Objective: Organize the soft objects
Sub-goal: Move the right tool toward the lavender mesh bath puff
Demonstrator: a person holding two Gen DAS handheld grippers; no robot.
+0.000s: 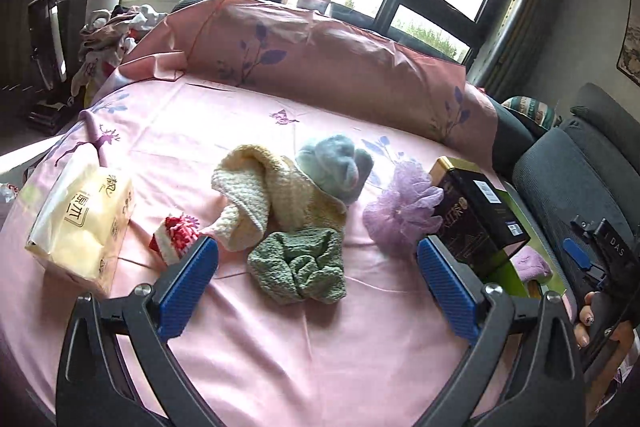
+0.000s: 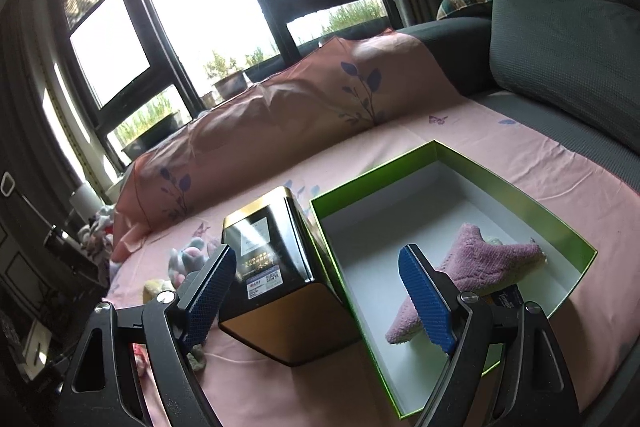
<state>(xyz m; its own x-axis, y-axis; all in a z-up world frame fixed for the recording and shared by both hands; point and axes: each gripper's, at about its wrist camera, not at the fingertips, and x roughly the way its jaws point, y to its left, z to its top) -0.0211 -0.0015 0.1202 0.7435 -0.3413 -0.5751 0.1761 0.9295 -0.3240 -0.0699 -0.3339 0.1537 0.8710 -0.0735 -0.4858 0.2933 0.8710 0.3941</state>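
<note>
Jaws of the left gripper (image 1: 318,269) gape wide and empty just short of the green towel (image 1: 299,267), lying crosswise between them, far nearer than the right gripper (image 2: 320,301), likewise agape and empty.

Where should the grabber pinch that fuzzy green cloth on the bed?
Probably the raised bunched fold in the middle of the crumpled green fleece cloth, coming from above. It lies flat on the pink sheet, so the edges give little to pinch. The open left gripper already straddles it.

The left gripper (image 1: 318,253) is held low in the frame, jaws wide apart and empty. The right gripper (image 2: 318,285) likewise.
</note>
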